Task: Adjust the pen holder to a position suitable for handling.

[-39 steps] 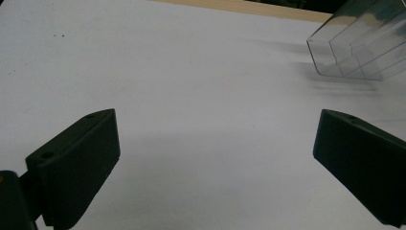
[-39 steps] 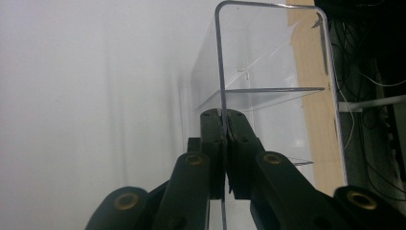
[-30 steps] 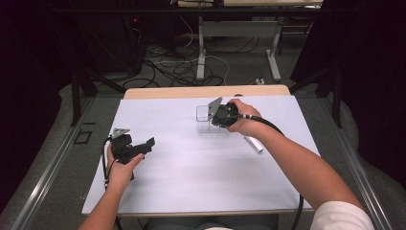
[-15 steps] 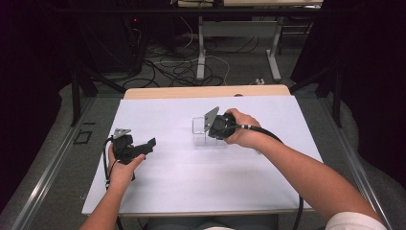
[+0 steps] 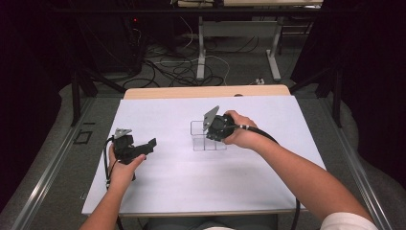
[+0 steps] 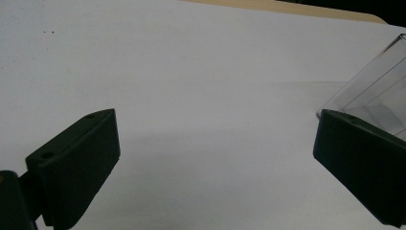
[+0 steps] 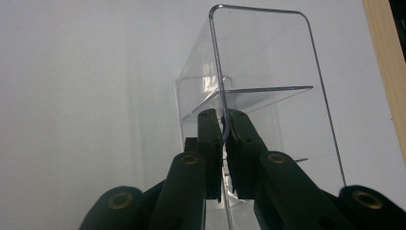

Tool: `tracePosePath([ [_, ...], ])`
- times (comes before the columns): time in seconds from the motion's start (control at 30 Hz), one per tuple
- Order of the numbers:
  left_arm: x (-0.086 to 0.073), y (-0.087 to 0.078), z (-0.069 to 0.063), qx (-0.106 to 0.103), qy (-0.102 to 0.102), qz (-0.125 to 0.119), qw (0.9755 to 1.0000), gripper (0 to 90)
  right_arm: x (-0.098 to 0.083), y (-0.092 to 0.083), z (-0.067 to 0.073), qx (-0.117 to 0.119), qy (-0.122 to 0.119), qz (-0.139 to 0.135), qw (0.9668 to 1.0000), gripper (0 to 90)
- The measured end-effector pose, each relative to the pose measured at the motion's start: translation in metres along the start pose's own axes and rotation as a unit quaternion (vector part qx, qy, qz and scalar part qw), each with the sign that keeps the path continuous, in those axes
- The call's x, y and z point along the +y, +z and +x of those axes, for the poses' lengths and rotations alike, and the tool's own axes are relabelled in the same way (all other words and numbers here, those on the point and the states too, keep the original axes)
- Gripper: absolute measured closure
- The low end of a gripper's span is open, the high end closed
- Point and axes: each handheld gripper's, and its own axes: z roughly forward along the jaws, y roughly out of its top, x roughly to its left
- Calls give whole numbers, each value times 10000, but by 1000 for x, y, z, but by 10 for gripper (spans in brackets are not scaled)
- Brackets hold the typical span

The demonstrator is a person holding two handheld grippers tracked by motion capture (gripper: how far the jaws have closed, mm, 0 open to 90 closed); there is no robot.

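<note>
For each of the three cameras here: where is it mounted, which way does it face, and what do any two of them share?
High view: above the person's side, looking forward and down; both forearms, left gripper and right gripper show.
Left gripper view: on that gripper, looking across the white table between wide-open jaws.
Right gripper view: on that gripper, jaws pinching a wall of the clear box.
Shared: the clear box appears in all three.
</note>
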Motion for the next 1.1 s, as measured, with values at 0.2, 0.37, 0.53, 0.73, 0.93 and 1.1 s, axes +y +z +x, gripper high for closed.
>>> tracePosePath([
  [0.2, 0, 0, -1, 5, 30, 6, 10000, 21, -5, 1, 2, -28, 206, -73, 9998, 784],
  [0.37, 0, 0, -1, 15, 42, 30, 10000, 21, -9, 0, 4, -119, 370, -312, 9988, 704],
  [0.53, 0, 0, -2, 14, 44, 21, 10000, 21, -9, -3, 8, -208, 409, -478, 9978, 645],
  [0.73, -1, 0, -2, 15, 56, 27, 10000, 21, -8, -9, 11, -274, 497, -659, 9962, 585],
  [0.93, 0, 0, -2, 15, 54, 26, 10000, 21, -10, -18, 10, -533, 796, -845, 9918, 501],
  [1.1, 0, 0, -1, 20, 56, 23, 10000, 21, -15, -27, 7, -636, 1402, -962, 9834, 482],
])
